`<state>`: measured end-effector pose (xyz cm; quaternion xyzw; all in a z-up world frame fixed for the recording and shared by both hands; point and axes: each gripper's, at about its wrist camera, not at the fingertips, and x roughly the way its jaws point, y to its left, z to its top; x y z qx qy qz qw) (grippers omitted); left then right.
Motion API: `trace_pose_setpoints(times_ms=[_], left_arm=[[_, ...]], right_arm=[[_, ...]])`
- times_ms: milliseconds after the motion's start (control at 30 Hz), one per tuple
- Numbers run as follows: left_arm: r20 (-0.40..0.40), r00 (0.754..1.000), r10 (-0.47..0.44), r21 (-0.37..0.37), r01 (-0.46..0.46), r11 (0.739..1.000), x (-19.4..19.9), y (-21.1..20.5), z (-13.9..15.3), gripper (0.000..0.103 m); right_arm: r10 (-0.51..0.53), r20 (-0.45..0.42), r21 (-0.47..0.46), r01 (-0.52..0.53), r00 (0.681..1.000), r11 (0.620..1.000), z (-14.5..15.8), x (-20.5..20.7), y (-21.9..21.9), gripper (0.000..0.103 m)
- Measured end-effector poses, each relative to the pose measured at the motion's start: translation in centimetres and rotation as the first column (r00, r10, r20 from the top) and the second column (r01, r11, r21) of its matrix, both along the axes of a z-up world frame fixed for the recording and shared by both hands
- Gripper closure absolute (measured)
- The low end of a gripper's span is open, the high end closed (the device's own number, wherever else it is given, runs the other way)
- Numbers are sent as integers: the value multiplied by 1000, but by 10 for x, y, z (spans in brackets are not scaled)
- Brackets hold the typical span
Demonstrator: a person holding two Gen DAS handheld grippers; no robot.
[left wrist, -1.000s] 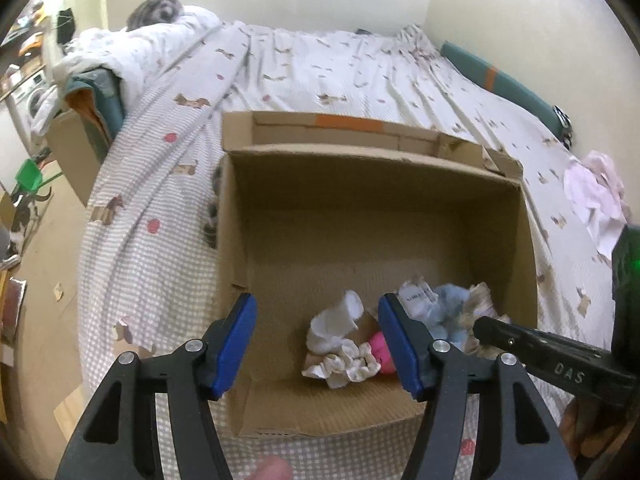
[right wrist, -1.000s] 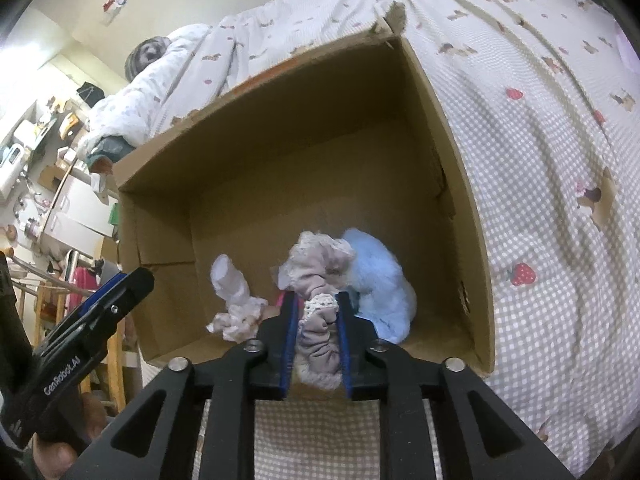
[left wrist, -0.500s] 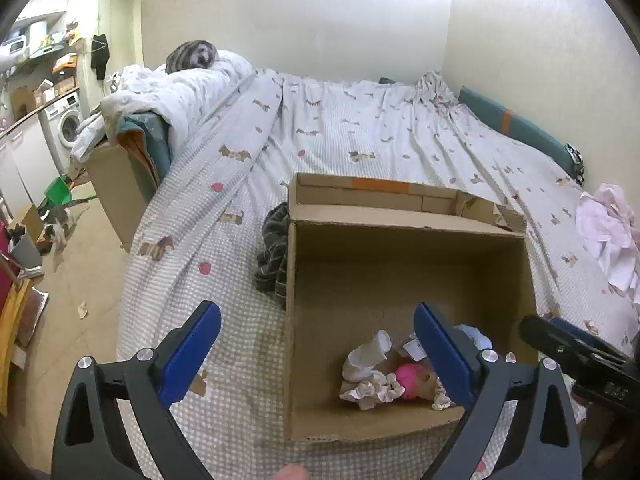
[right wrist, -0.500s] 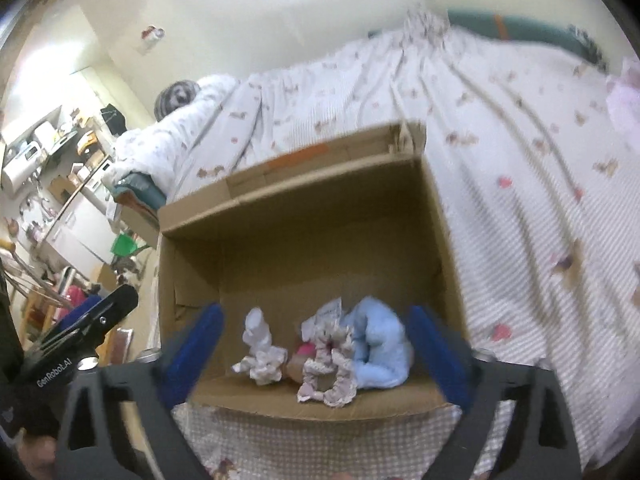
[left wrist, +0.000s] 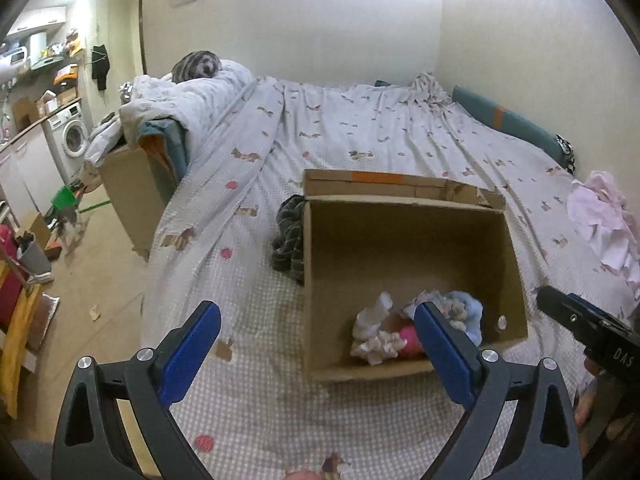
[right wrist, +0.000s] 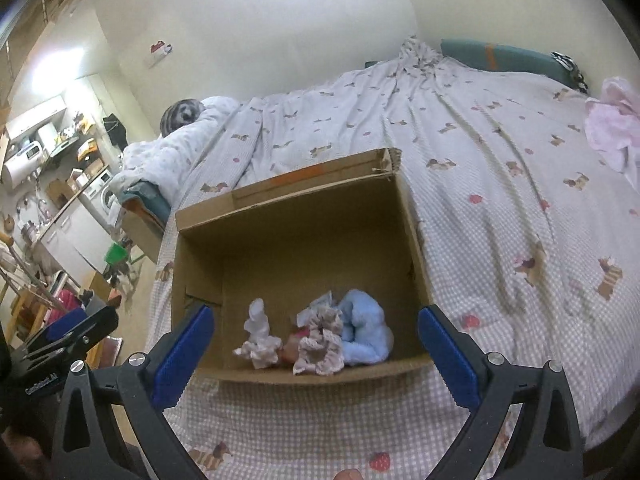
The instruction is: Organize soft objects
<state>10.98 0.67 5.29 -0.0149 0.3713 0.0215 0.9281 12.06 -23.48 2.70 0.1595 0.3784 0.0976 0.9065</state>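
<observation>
An open cardboard box (left wrist: 408,240) (right wrist: 296,248) sits on the bed. At its near end lie a white cloth (right wrist: 258,340), a frilly beige scrunchie (right wrist: 320,350), a light blue soft item (right wrist: 366,336) and a pink doll-like toy (left wrist: 408,338). My left gripper (left wrist: 316,344) is open and empty, held back above the bed at the box's near left corner. My right gripper (right wrist: 316,344) is open and empty, above the box's near edge. A dark striped cloth (left wrist: 290,238) lies outside the box on its left.
A pink-white garment (left wrist: 604,220) (right wrist: 616,128) lies on the bed at right. A rolled duvet (left wrist: 188,100) and a second cardboard box (left wrist: 128,188) stand at the bed's left edge. The floor and a washing machine (left wrist: 74,136) are at left.
My right gripper opened and let the scrunchie go into the box, then pulled back. My left gripper opened wider and drew back and up, away from the box.
</observation>
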Motion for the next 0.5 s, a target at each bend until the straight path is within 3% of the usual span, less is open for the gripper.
trace_pose_setpoints(times_ms=[167,500], left_arm=[[-31,998,49,53,-48,997,-19,2,-4,6],[-6,1000,22,-7,-23,1000,-55,4,-2,6]], right_arm=[[7,8,-19,-7,1000,1000,2,-18,3,0],[6,4,-42,-6,1000,999,-3,-45,8,0]])
